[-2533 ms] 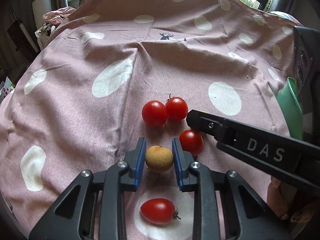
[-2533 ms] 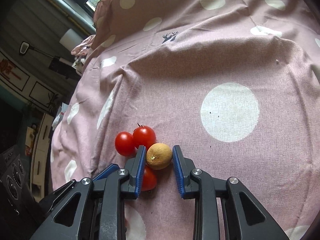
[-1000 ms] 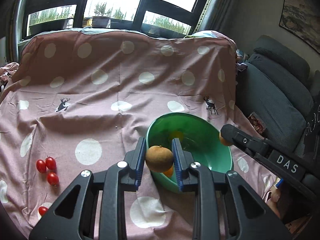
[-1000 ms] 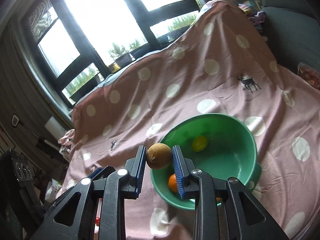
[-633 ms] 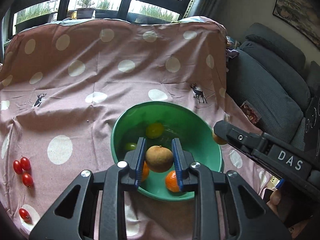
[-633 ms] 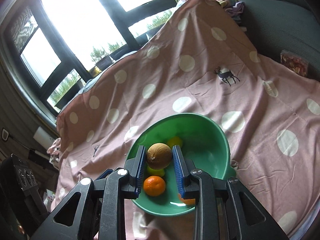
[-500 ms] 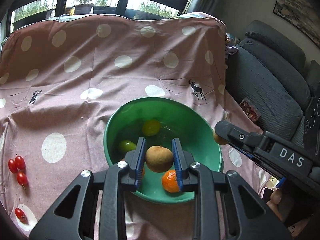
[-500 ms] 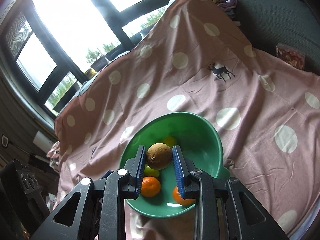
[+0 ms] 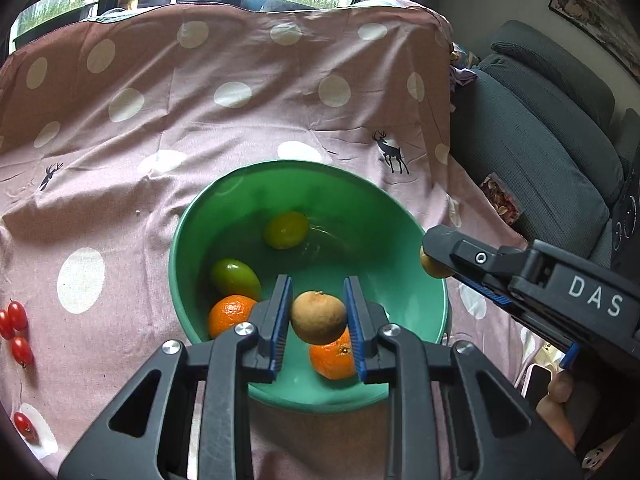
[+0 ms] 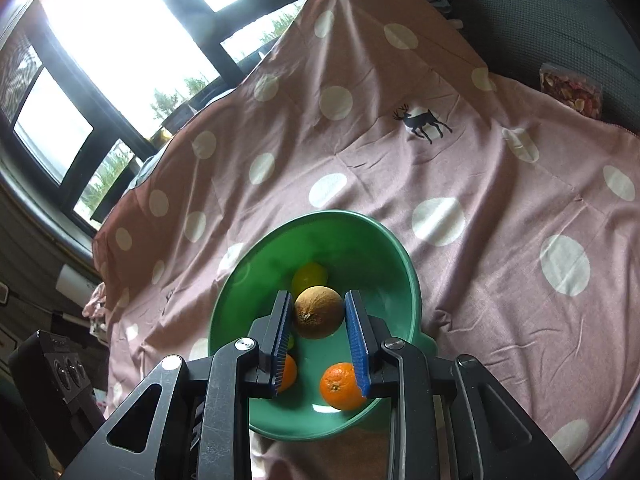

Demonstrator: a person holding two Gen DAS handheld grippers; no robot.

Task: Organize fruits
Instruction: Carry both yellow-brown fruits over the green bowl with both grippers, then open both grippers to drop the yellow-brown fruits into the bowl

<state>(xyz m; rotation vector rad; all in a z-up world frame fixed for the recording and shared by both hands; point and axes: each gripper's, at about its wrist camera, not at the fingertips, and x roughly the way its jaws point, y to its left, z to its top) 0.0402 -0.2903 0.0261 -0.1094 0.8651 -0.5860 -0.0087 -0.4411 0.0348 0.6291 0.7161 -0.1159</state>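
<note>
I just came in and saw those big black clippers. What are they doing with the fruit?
A person is sorting fruit into the green bowl. The left gripper and the right gripper each pinch a round brown fruit over it. Two oranges and two greenish fruits lie inside. Small red tomatoes wait on the spotted cloth.

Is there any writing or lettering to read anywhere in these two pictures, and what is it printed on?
"DAS": white capitals on the black side of the right gripper, seen from the left wrist view.
No other readable text: the pink cloth carries only dots and deer figures, the green bowl is plain, and the framed picture on the wall shows no legible words.
</note>
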